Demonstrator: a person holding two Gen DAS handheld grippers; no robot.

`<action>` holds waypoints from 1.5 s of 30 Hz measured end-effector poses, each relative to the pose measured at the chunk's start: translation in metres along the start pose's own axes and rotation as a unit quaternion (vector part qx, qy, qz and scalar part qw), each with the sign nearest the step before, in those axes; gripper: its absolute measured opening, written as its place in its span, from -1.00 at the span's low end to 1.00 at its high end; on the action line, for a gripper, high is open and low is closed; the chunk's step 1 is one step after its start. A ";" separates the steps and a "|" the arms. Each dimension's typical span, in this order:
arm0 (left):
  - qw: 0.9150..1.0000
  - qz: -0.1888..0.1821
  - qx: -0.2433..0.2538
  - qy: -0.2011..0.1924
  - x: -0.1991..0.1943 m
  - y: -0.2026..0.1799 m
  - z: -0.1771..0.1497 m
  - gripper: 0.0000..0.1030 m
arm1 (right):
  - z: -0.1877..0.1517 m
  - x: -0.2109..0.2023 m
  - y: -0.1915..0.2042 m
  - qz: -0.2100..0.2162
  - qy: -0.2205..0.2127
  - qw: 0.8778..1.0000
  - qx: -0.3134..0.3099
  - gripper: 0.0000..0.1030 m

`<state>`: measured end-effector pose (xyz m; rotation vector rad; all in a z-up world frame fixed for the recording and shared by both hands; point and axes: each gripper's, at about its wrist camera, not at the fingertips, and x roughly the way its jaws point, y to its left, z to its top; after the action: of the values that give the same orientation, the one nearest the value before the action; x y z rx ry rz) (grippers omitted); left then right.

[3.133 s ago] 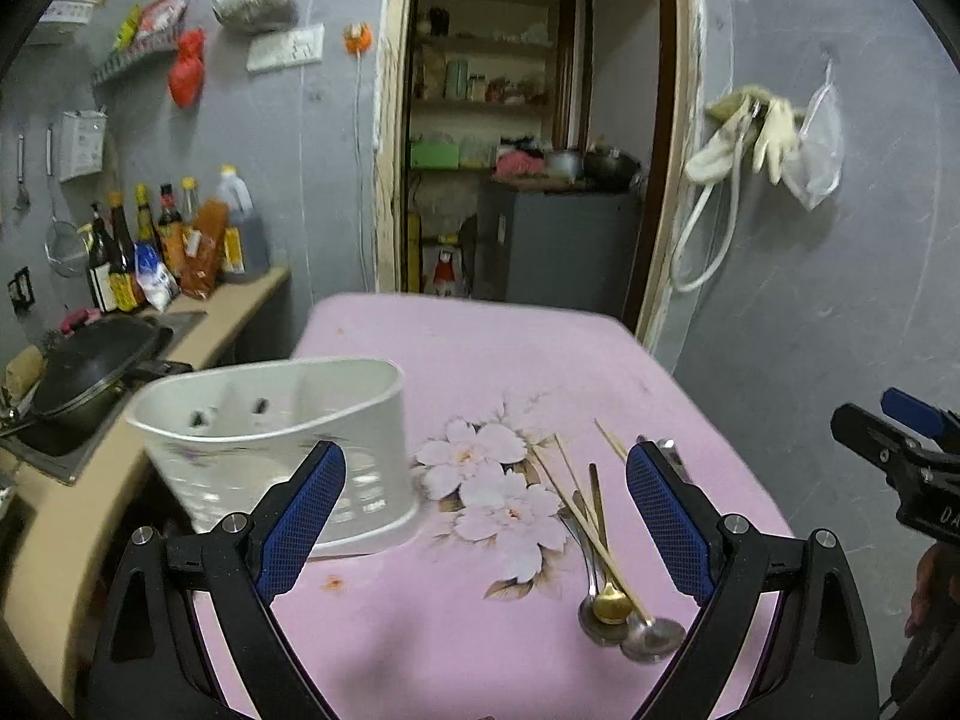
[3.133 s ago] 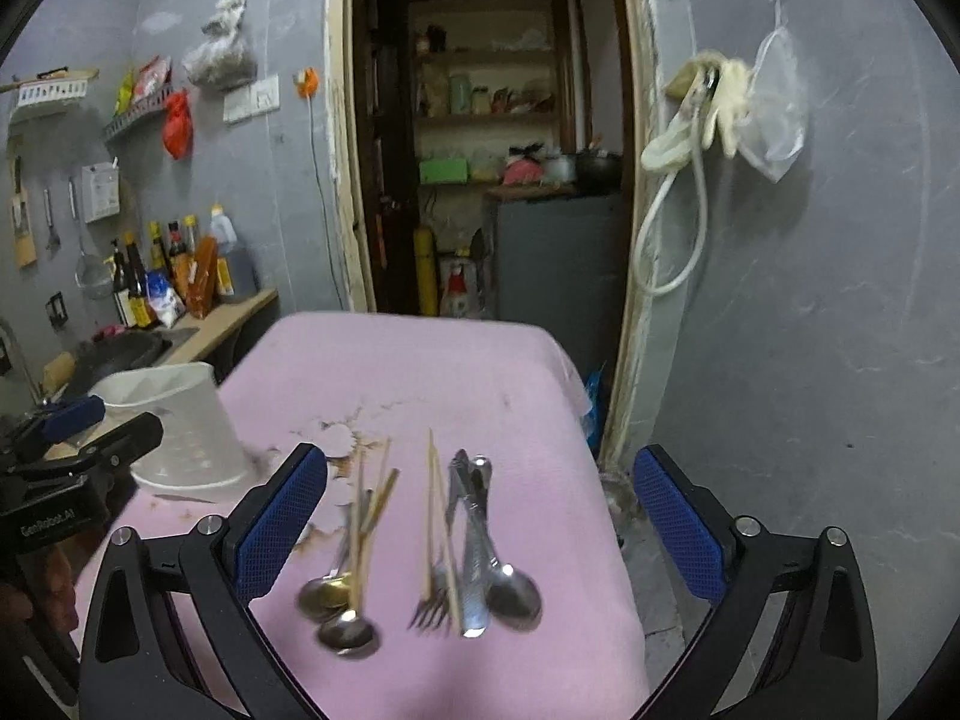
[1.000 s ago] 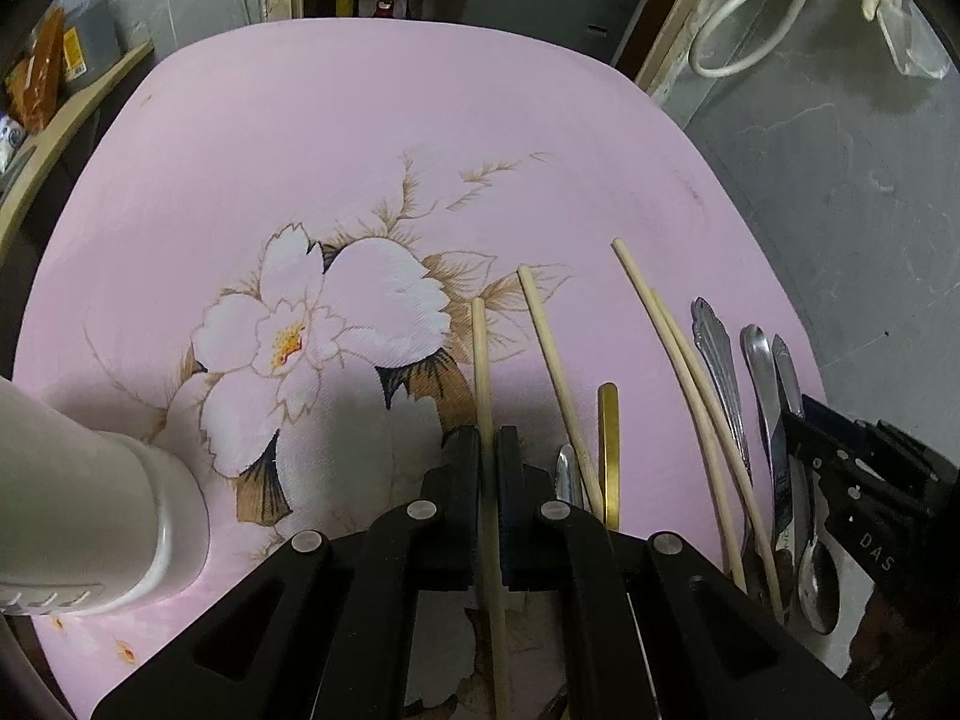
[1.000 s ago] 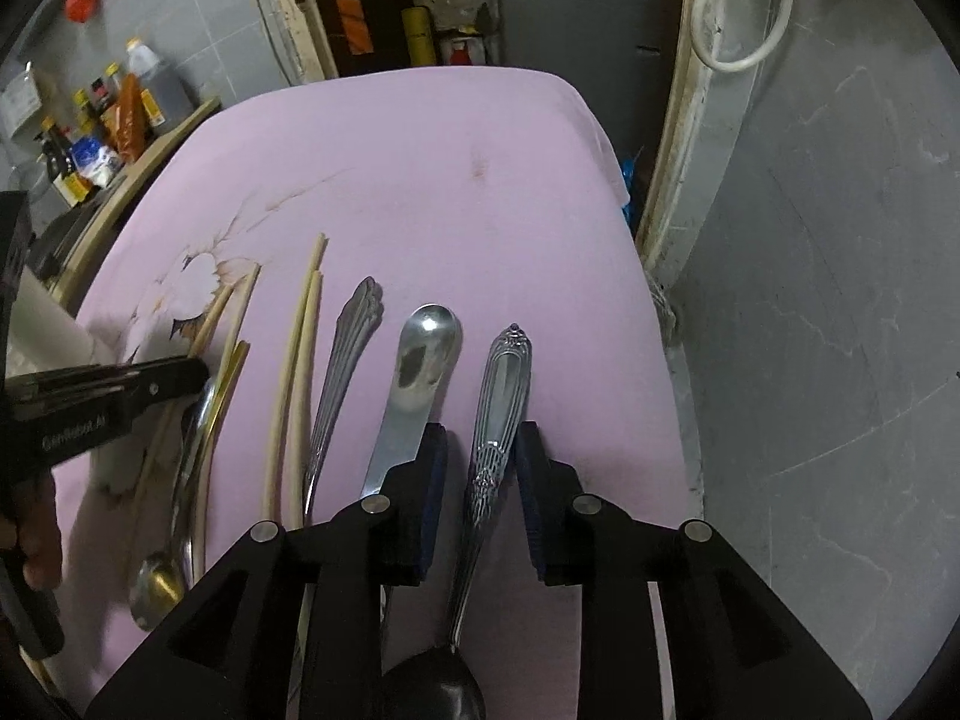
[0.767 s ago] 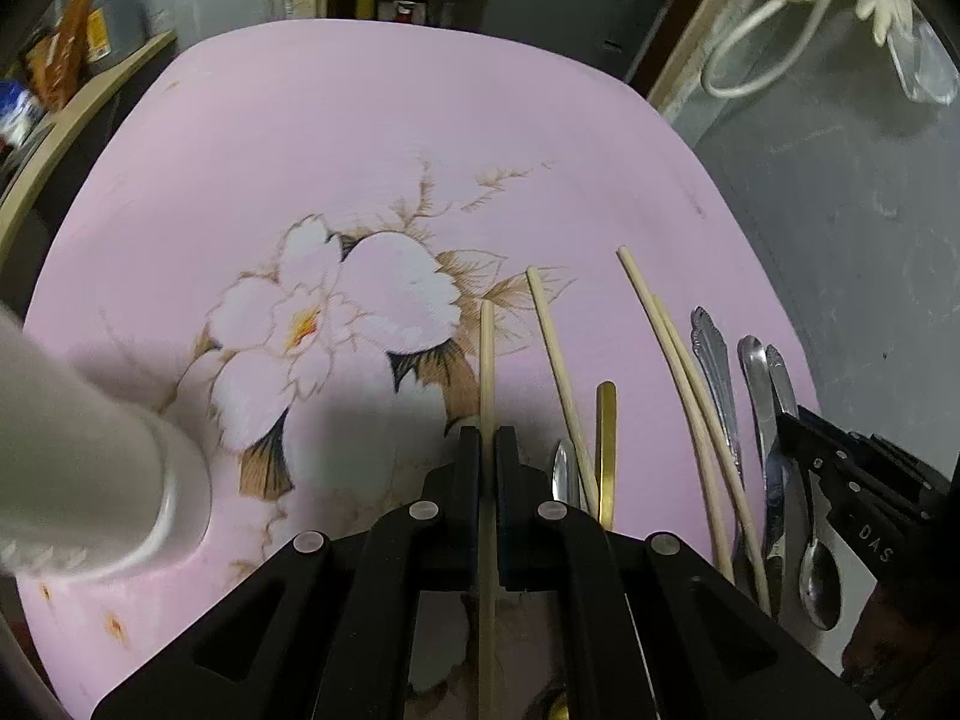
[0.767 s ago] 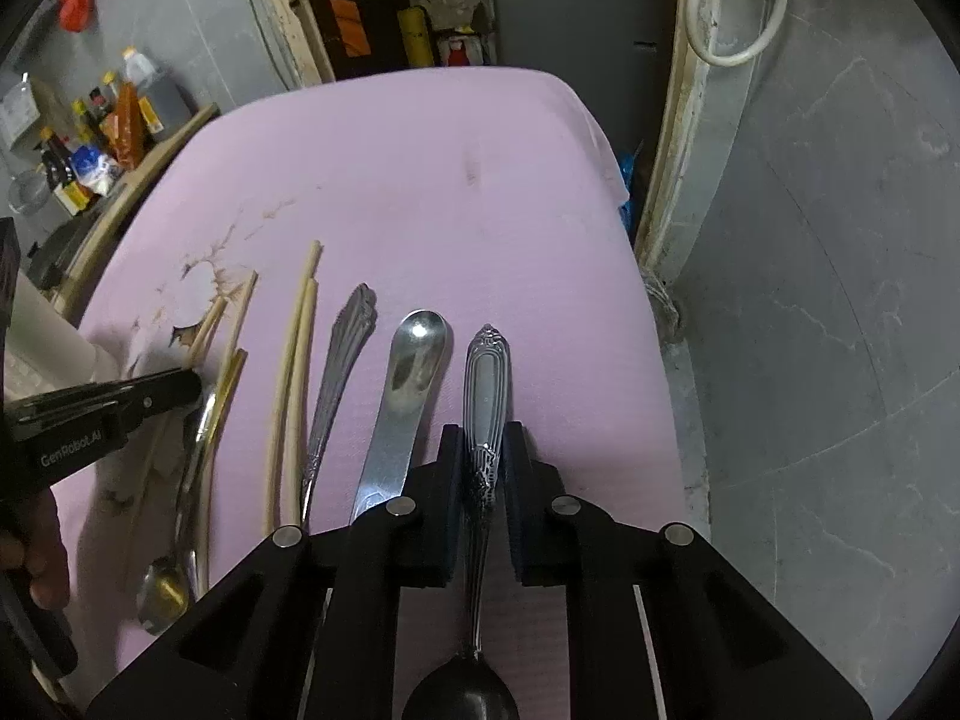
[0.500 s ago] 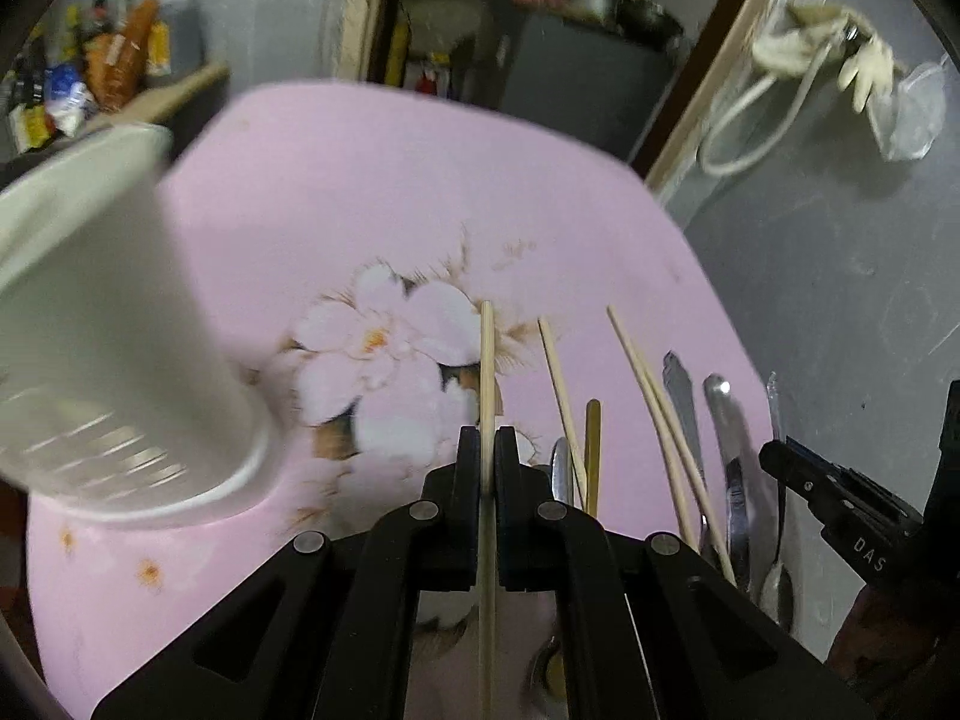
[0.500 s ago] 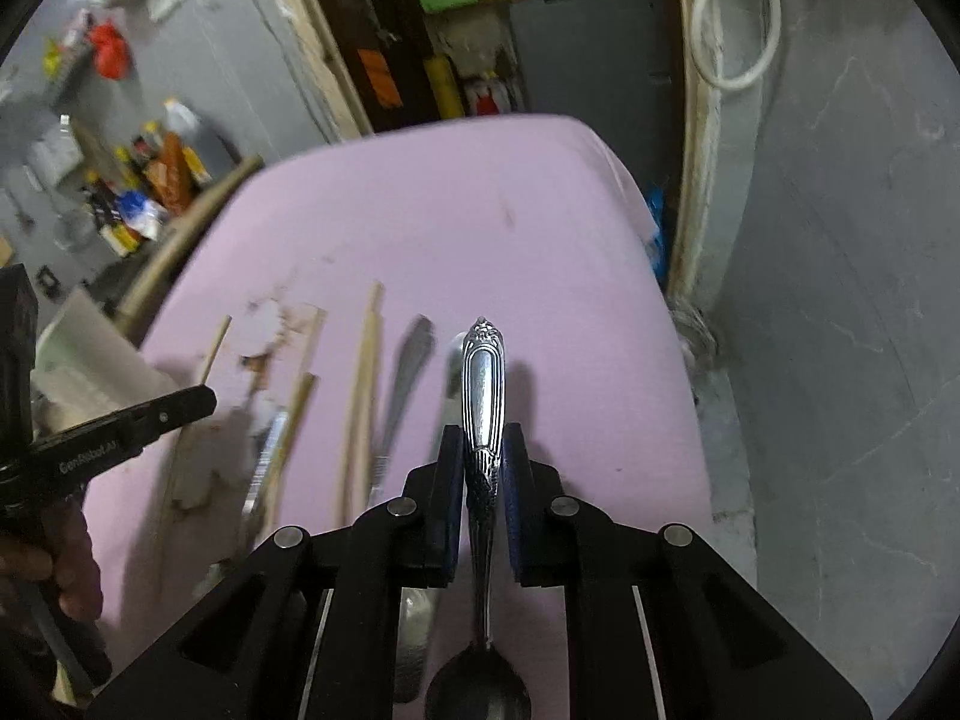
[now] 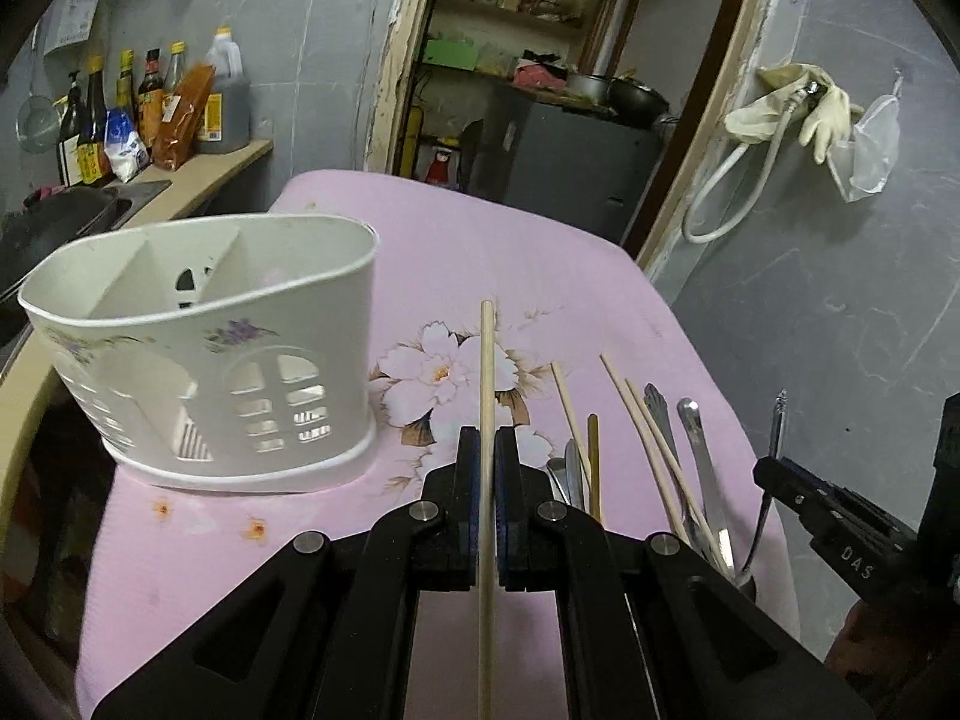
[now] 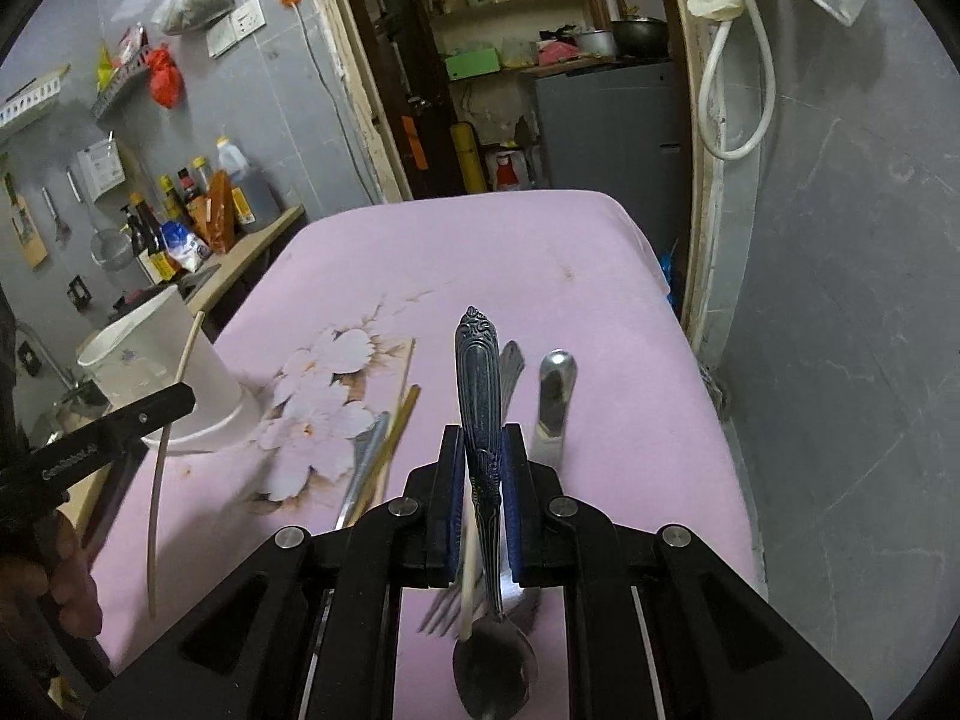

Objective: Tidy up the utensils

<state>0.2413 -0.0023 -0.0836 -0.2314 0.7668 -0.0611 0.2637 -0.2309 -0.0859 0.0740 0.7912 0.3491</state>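
Observation:
My left gripper is shut on a pale wooden chopstick and holds it lifted above the pink cloth, just right of the white utensil holder. My right gripper is shut on an ornate silver spoon, raised off the cloth with its handle pointing away and its bowl hanging near the camera. The other utensils lie on the cloth: several chopsticks, a gold-handled spoon and silver cutlery. From the right wrist view the left gripper and its chopstick show at the left.
The pink flowered tablecloth drops off toward a grey wall at the right. A counter with sauce bottles and a sink runs along the left behind the holder. An open doorway with shelves stands beyond the table's far end.
Both grippers have risen from the cloth, the left carrying the chopstick and the right carrying the spoon it closed on. The left view tilted up, so the whole holder shows.

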 end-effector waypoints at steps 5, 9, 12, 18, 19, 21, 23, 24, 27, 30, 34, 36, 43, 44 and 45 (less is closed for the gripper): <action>1.000 -0.014 0.002 -0.011 -0.019 0.014 0.000 -0.95 | -0.009 -0.020 0.017 -0.019 -0.031 0.999 0.006 -0.83; 0.999 -0.028 0.011 -0.026 -0.033 0.024 0.007 -0.95 | -0.012 -0.033 0.034 -0.034 -0.052 0.998 0.005 -0.97; 0.999 -0.039 0.020 -0.031 -0.039 0.031 0.014 -0.95 | -0.015 -0.035 0.042 -0.043 -0.059 0.997 0.015 -0.98; 0.997 -0.058 0.027 -0.039 -0.049 0.048 0.023 -0.95 | -0.017 -0.039 0.053 -0.056 -0.072 0.995 0.031 -0.99; 0.997 -0.062 0.025 -0.045 -0.052 0.053 0.026 -0.95 | -0.016 -0.042 0.055 -0.056 -0.076 0.995 0.033 -0.99; 0.996 -0.072 0.019 -0.057 -0.060 0.061 0.032 -0.95 | -0.012 -0.049 0.063 -0.056 -0.084 0.994 0.032 -0.99; 0.994 -0.076 0.015 -0.074 -0.069 0.071 0.040 -0.95 | -0.005 -0.057 0.075 -0.053 -0.101 0.993 0.024 -1.00; 0.993 -0.079 0.011 -0.084 -0.073 0.077 0.045 -0.95 | -0.003 -0.059 0.079 -0.053 -0.106 0.993 0.020 -1.00; 0.990 -0.092 -0.004 -0.109 -0.084 0.093 0.058 -0.95 | 0.009 -0.065 0.096 -0.045 -0.126 0.991 0.010 -1.00; 0.985 -0.100 -0.028 -0.141 -0.095 0.115 0.077 -0.95 | 0.026 -0.068 0.117 -0.033 -0.147 0.988 -0.016 -1.00; 0.982 -0.091 -0.051 -0.160 -0.100 0.146 0.097 -0.95 | 0.037 -0.057 0.133 -0.018 -0.151 0.988 -0.024 -1.00; 0.981 -0.085 -0.055 -0.164 -0.101 0.158 0.102 -0.95 | 0.038 -0.054 0.136 -0.013 -0.150 0.988 -0.022 -1.00; 0.980 -0.078 -0.079 -0.168 -0.096 0.186 0.111 -0.95 | 0.053 -0.053 0.151 -0.011 -0.152 0.987 -0.040 -1.00; 0.979 -0.077 -0.082 -0.169 -0.096 0.188 0.112 -0.95 | 0.053 -0.050 0.149 -0.017 -0.146 0.988 -0.037 -1.00; 0.979 -0.077 -0.082 -0.169 -0.095 0.187 0.110 -0.95 | 0.052 -0.045 0.144 -0.023 -0.132 0.991 -0.030 -1.00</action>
<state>0.2441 0.2135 0.0148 -0.4465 0.4143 -0.1031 0.2312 -0.1069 0.0092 0.0450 0.5197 0.3112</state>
